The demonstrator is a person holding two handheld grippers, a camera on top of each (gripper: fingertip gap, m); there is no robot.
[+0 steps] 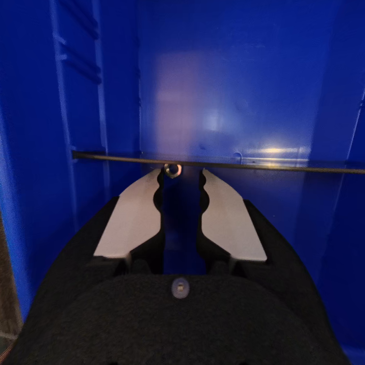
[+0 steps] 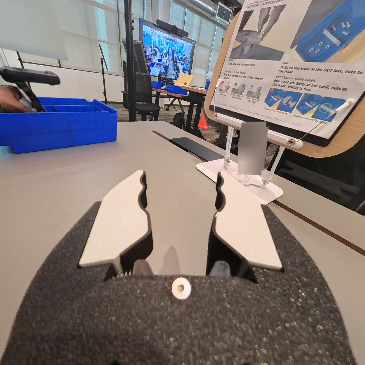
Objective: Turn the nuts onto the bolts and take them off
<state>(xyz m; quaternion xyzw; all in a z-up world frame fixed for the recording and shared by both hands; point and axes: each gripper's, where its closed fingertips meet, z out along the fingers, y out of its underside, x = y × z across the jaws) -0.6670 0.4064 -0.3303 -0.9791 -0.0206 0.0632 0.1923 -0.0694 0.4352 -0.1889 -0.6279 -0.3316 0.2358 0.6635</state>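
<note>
In the left wrist view my left gripper [image 1: 180, 172] is open, reaching down into a blue bin [image 1: 237, 79]. A small metal nut [image 1: 172, 170] lies on the bin floor just beyond my left fingertip [image 1: 156, 173], close under a thin black divider [image 1: 217, 164]. No bolt shows. In the right wrist view my right gripper [image 2: 180, 177] is open and empty, held over the grey table [image 2: 59, 187]. The blue bin [image 2: 59, 126] stands at the far left there, with the other gripper's black body [image 2: 29, 76] and a hand above it.
An instruction sheet on a wooden board with a white stand [image 2: 256, 183] stands at the right of the table. A black plate [image 2: 195, 147] lies flush in the table behind. Chairs, desks, a monitor [image 2: 167, 53] and an orange cone [image 2: 203, 121] are farther off.
</note>
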